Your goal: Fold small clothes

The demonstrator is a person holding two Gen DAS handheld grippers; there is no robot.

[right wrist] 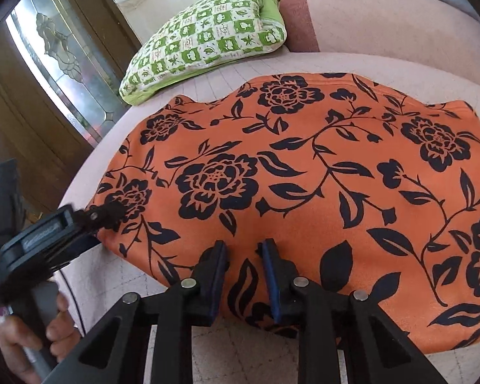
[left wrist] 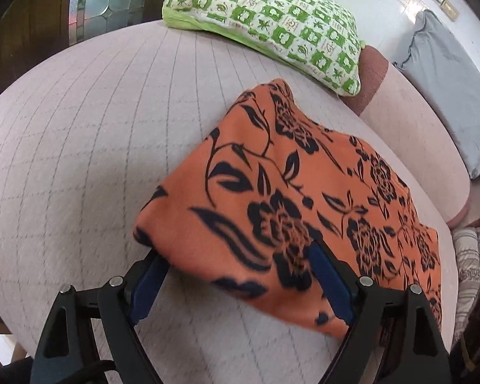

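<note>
An orange cloth with a black flower print (right wrist: 304,176) lies spread on a pale quilted seat (left wrist: 80,144). My right gripper (right wrist: 243,244) is at the cloth's near edge, its blue pads pinching a raised ridge of the fabric. In the left wrist view the same orange cloth (left wrist: 288,192) has its near corner lying between the wide-apart fingers of my left gripper (left wrist: 235,249), which stands open; one pad is beside the corner, the other rests on the fabric. The right wrist view shows the left gripper (right wrist: 105,216) at the cloth's left corner, held by a hand (right wrist: 32,336).
A green-and-white patterned pillow (left wrist: 265,28) lies at the far side of the seat, also seen as the pillow (right wrist: 208,38). A pink backrest (left wrist: 416,121) and a grey cushion (left wrist: 448,80) stand to the right. A wooden door with glass (right wrist: 57,64) is on the left.
</note>
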